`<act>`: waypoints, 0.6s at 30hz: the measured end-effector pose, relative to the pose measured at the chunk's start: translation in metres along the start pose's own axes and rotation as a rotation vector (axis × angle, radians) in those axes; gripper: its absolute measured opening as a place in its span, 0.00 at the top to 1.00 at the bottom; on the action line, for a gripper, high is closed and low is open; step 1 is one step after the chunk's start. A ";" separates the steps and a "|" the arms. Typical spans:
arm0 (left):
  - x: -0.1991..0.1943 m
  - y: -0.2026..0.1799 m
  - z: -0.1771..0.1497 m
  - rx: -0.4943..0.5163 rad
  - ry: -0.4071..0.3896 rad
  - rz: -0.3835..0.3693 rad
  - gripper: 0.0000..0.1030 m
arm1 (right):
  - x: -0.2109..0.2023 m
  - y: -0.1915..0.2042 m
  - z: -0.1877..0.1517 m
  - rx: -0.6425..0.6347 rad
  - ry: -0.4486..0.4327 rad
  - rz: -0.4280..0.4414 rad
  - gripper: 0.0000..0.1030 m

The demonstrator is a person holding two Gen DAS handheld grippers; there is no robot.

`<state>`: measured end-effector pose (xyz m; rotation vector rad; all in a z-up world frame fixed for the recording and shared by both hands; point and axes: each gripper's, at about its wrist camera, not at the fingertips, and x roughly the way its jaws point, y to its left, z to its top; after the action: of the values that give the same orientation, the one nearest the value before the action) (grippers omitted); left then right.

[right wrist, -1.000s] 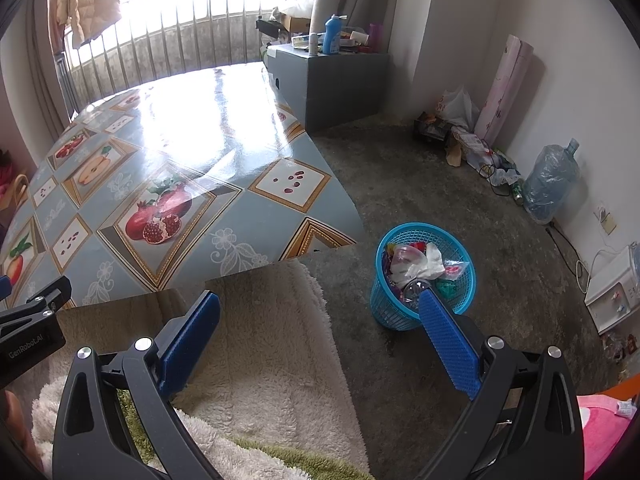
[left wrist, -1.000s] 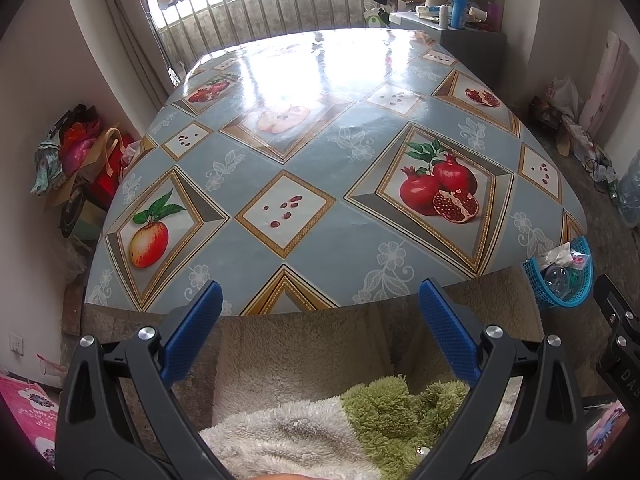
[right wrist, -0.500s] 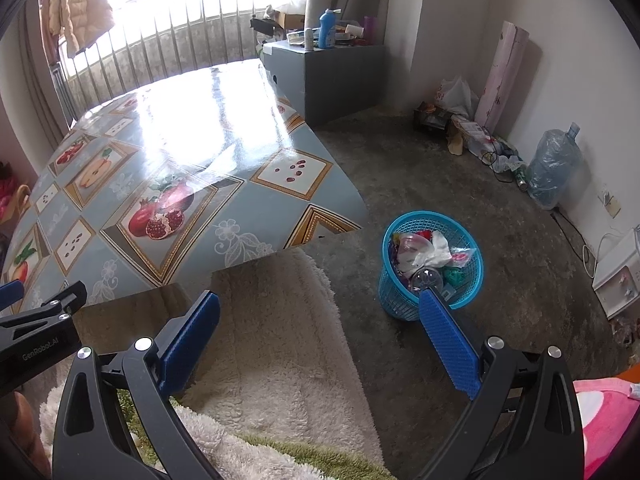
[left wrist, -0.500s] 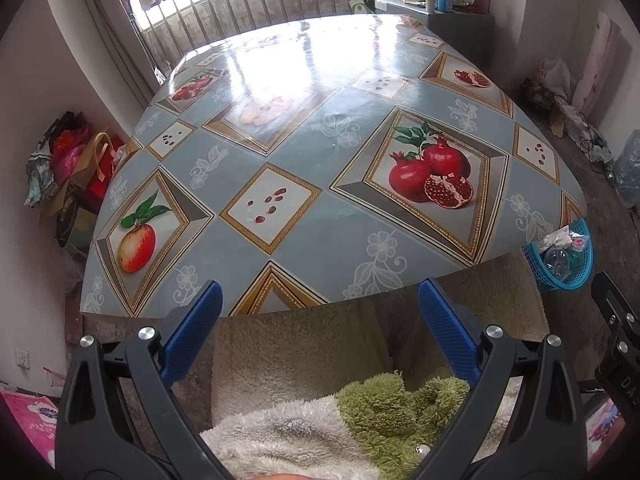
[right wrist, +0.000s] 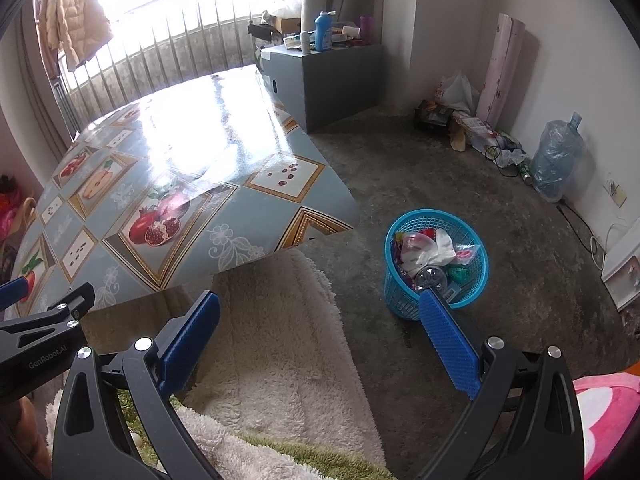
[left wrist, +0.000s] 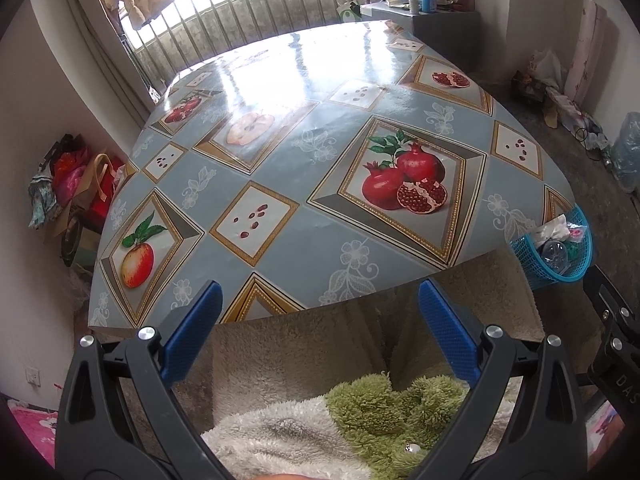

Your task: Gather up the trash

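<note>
A blue mesh basket [right wrist: 472,292] on the concrete floor holds crumpled wrappers, white plastic and a clear bottle [right wrist: 431,279]. It also shows at the right edge of the left wrist view as the basket [left wrist: 536,270], just past the table corner. My right gripper [right wrist: 320,306] is open and holds nothing; its right finger overlaps the basket's near rim in the view. Open too is my left gripper [left wrist: 320,294], nothing in it, hovering above the near edge of the table [left wrist: 320,152]. No loose trash shows on the fruit-patterned tablecloth.
A fluffy cream and green garment [left wrist: 360,412] fills the near foreground. A grey cabinet [right wrist: 332,72] with bottles stands beyond the table. Bags and a water jug [right wrist: 556,156] line the right wall. Bags [left wrist: 76,184] are piled at the left wall. A barred window is at the back.
Both views have shifted slightly, showing more of the room beyond the table. Both grippers stay open with nothing in them, and the basket has not moved.
</note>
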<state>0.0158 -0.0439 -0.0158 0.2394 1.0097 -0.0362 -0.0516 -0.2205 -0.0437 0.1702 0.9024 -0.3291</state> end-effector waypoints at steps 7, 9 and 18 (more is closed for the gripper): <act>-0.002 -0.005 0.001 0.015 -0.004 0.001 0.08 | 0.000 -0.002 0.000 0.012 -0.001 -0.001 0.06; -0.002 -0.005 0.001 0.014 -0.003 0.001 0.08 | 0.000 -0.002 0.000 0.013 0.000 -0.001 0.06; 0.001 -0.005 0.000 0.013 0.009 -0.001 0.08 | 0.003 -0.001 0.000 0.011 0.008 0.000 0.06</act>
<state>0.0156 -0.0491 -0.0171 0.2510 1.0190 -0.0426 -0.0505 -0.2219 -0.0461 0.1814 0.9083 -0.3337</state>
